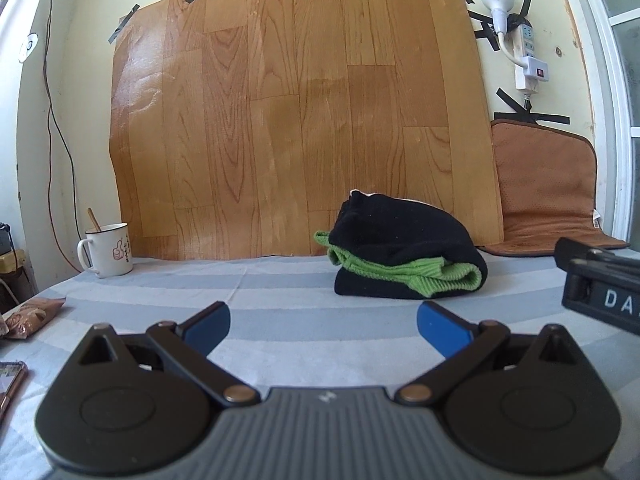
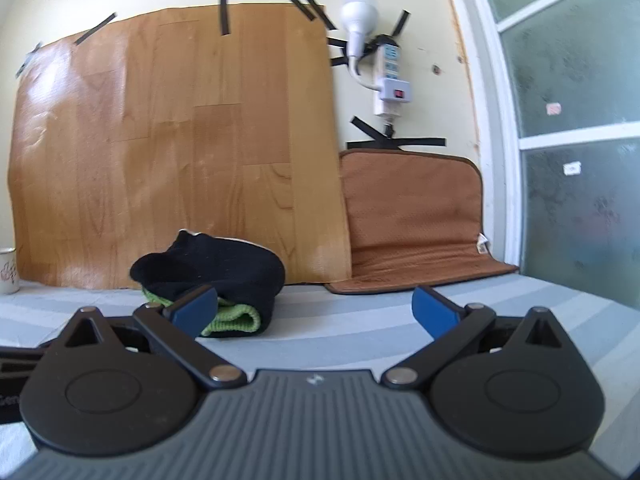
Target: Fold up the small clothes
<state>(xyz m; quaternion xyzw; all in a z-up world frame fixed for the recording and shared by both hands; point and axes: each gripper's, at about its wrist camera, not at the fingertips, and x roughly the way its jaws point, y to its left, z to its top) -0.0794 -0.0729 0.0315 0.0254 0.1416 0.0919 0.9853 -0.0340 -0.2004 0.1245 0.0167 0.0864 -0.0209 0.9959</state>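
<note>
Left wrist view: your left gripper (image 1: pixel 323 326) sits low over the striped sheet (image 1: pixel 280 292), and its two blue fingers (image 1: pixel 210 328) are spread wide with nothing between them.
Right wrist view: your right gripper (image 2: pixel 314 312) is spread wide too, and it holds nothing.
Clothes: a black and green bundle of small clothes (image 1: pixel 404 256) lies folded on the sheet. You can see a green ribbed layer tucked between the black layers.
Where the clothes are: in front of your left gripper and a bit to its right, close to the wooden board (image 1: pixel 296 112). No finger touches the clothes.
Clothes from the right side: the bundle (image 2: pixel 216 276) lies ahead and to the left. Your right gripper's left blue finger (image 2: pixel 196 312) covers part of it in the picture, but you cannot tell from here if they touch.
Other gripper: a black part of your right gripper (image 1: pixel 600 284) shows at the right edge of the left wrist view.
Mug: a white mug (image 1: pixel 108 250) with a stick in it stands at the back left of the sheet, well apart from the clothes.
Brown mat: a brown padded mat (image 2: pixel 416 216) leans on the wall, just right of the board.
Wall: a white bulb (image 2: pixel 358 16) and a power strip (image 2: pixel 390 76) are taped up above the mat.
Left edge: a brown packet (image 1: pixel 34 314) and a phone (image 1: pixel 12 384) lie on the sheet near your left gripper.
</note>
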